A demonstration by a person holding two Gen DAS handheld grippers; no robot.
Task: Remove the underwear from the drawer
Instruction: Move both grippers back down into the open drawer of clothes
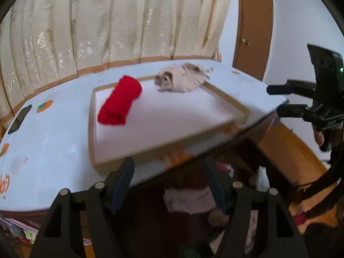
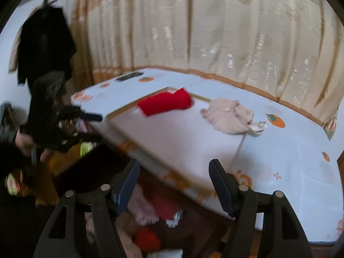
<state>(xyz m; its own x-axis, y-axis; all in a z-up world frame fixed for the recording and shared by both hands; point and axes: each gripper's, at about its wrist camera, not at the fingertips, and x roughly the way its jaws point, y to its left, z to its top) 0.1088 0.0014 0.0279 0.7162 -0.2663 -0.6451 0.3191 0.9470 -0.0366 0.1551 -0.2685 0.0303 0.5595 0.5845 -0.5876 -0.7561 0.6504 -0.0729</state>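
Note:
A rolled red underwear (image 1: 120, 101) (image 2: 165, 103) and a crumpled beige one (image 1: 182, 78) (image 2: 228, 116) lie on a white wood-rimmed board (image 1: 172, 124) on the table. Below the table's front edge the open drawer (image 1: 238, 157) is dark and holds a pink garment (image 1: 189, 200) (image 2: 142, 210) and a red one (image 2: 148, 238). My left gripper (image 1: 167, 163) hangs over the drawer, open, with nothing between its fingers. My right gripper (image 2: 175, 165) is open and empty too, over the same drawer. Each shows in the other's view: the right gripper (image 1: 274, 100) and the left gripper (image 2: 96, 128).
The table wears a white cloth (image 1: 53, 146) printed with orange fruit. A dark phone (image 1: 20, 118) (image 2: 129, 76) lies at its far end. Cream curtains (image 1: 107, 21) hang behind it, a black coat (image 2: 45, 43) hangs on the wall, and a wooden door frame (image 1: 253, 32) stands on the right.

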